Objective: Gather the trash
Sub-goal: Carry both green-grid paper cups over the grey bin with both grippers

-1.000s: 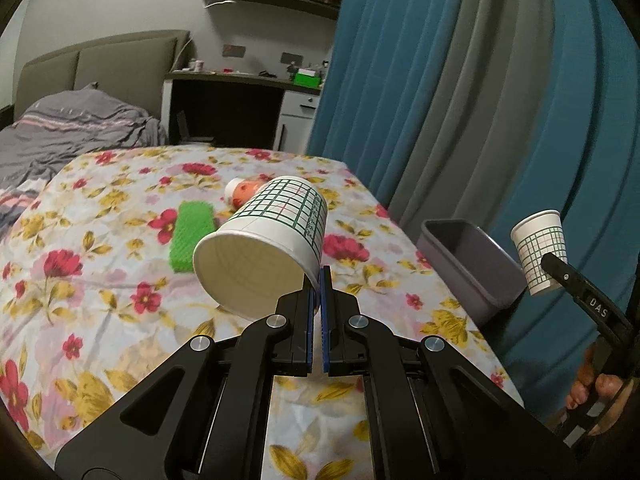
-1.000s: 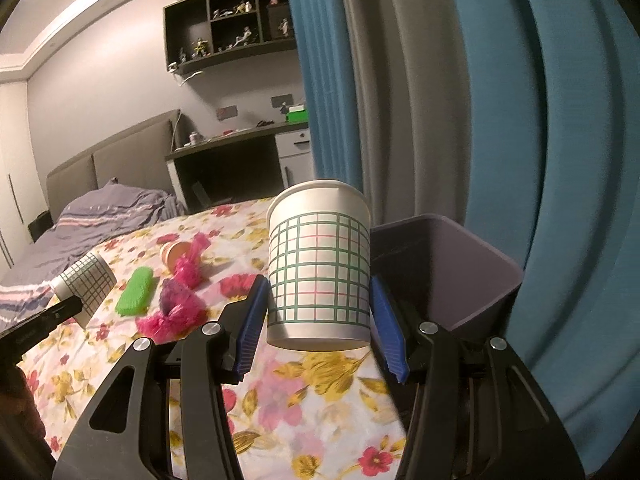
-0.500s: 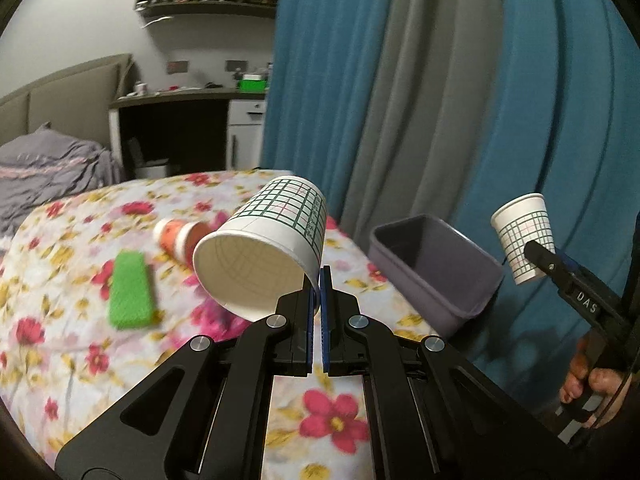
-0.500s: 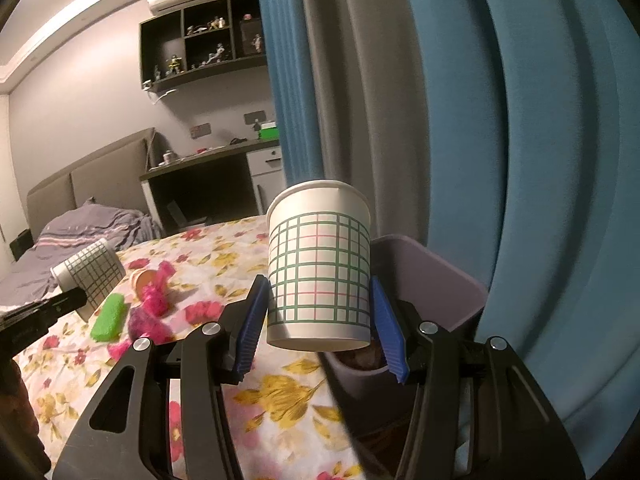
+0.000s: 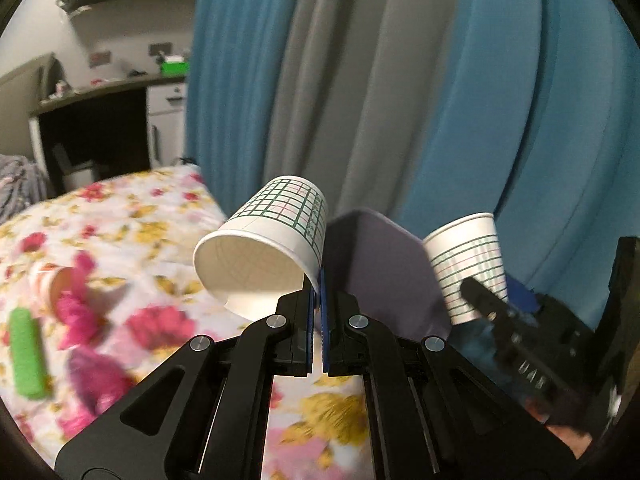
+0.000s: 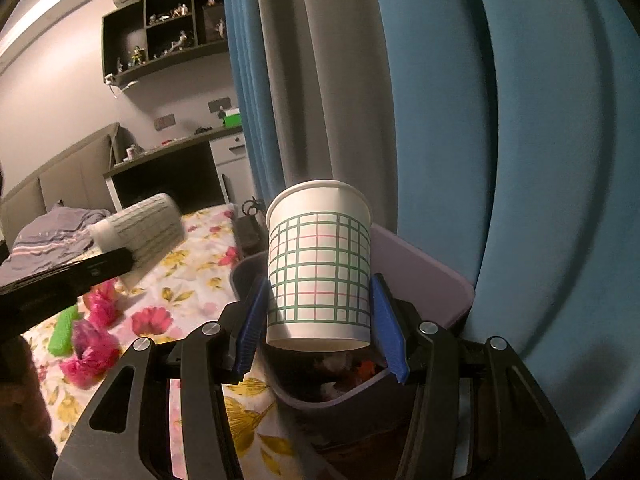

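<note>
Above the purple bin (image 6: 424, 280), the right gripper (image 6: 320, 316) clamps an upright checked cup (image 6: 319, 268); the left gripper (image 5: 318, 300) pinches a tilted cup (image 5: 264, 248) by its rim nearby. Next likely: releasing both into the bin.

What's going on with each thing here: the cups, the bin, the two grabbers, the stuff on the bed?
Left gripper: shut, pinching a cup's rim.
Left cup: held tilted, mouth toward the camera, empty.
Right gripper: shut on a cup's sides.
Right cup: held upright above the bin.
Bin: open, some trash inside.
Orange cup: lying on its side on the bed.
Green sponge: lying flat on the bed.
Pink wads: crumpled on the bed.
</note>
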Available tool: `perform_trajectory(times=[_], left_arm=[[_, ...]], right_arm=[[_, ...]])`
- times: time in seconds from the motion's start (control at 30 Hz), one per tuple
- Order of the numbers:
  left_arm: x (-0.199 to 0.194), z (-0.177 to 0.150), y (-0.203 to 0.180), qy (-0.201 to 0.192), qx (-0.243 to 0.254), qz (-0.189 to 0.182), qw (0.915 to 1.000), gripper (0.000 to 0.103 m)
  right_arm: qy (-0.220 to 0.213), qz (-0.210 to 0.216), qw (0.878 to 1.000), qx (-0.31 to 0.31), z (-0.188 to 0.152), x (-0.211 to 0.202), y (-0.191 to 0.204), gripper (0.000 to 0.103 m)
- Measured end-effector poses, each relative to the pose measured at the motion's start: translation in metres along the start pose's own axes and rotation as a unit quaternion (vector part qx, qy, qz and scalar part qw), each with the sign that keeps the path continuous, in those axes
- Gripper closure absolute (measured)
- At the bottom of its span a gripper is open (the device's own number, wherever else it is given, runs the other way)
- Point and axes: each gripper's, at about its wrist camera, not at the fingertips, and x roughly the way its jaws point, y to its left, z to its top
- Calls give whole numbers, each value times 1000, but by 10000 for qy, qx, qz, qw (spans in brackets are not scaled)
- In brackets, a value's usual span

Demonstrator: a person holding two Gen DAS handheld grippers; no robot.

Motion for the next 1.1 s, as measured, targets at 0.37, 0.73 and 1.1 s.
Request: perform_trajectory(times=[0.37, 0.73, 1.1], left_arm=[[62, 0, -23, 385, 140, -357, 9985, 101], [101, 3, -32, 715, 45, -608, 9956, 101], [126, 0, -43, 1012, -61, -795, 9917, 101]], right_arm=[[240, -92, 9997, -32, -5, 25, -3, 52], [390, -157, 9991, 3, -12, 35, -13, 52], [527, -215, 9984, 69, -16, 45, -23, 52]])
